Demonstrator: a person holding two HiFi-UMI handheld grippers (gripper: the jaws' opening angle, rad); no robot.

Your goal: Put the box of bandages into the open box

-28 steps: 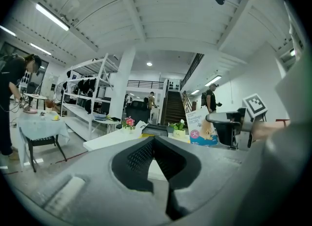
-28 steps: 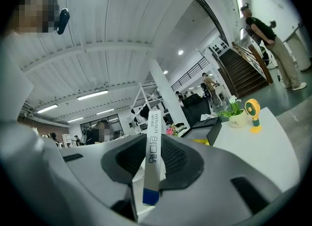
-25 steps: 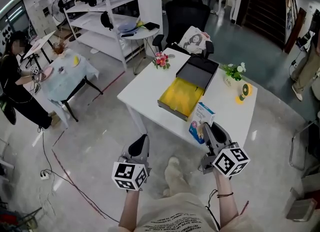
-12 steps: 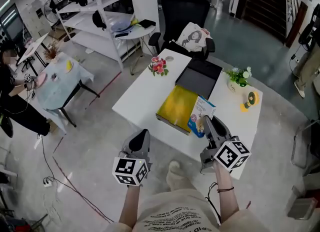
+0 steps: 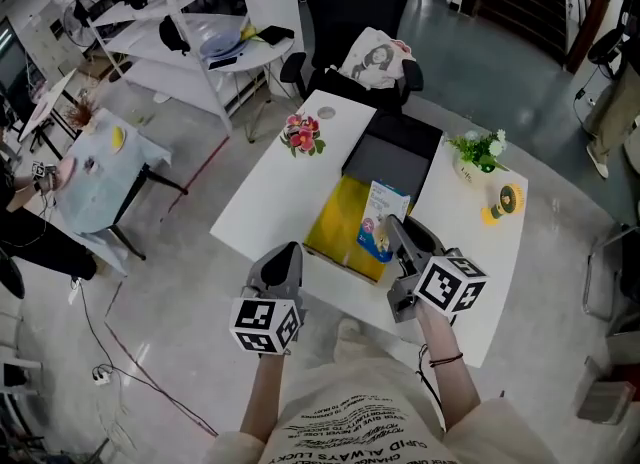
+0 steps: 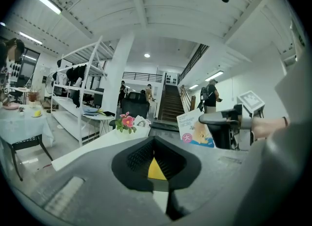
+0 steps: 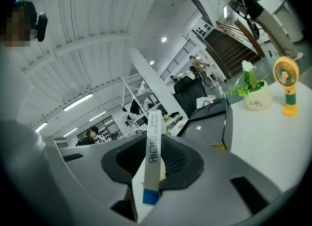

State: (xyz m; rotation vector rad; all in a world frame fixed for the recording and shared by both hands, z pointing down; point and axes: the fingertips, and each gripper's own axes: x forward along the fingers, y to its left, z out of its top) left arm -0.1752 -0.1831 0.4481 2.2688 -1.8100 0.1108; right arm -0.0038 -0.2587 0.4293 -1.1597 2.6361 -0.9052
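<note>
The box of bandages (image 5: 378,220) is white and blue and stands upright, held by its narrow edge in my right gripper (image 5: 398,242), which is shut on it. It hangs over the near right part of the open box (image 5: 338,220), whose inside is yellow and whose black lid (image 5: 392,157) lies open behind it. In the right gripper view the box of bandages (image 7: 154,152) rises edge-on between the jaws. My left gripper (image 5: 283,264) is shut and empty at the table's front edge, pointing at the open box (image 6: 156,169). From there the box of bandages (image 6: 195,130) shows at the right.
The white table (image 5: 265,192) also carries pink flowers (image 5: 300,135) at the back left, a potted plant (image 5: 478,152) and a small yellow fan (image 5: 503,202) at the right. A black chair (image 5: 350,7) with a printed bag (image 5: 378,57) stands behind the table.
My right gripper has carried the box of bandages leftwards from the table's front right to over the open box. My left gripper has come up to the table's front edge.
</note>
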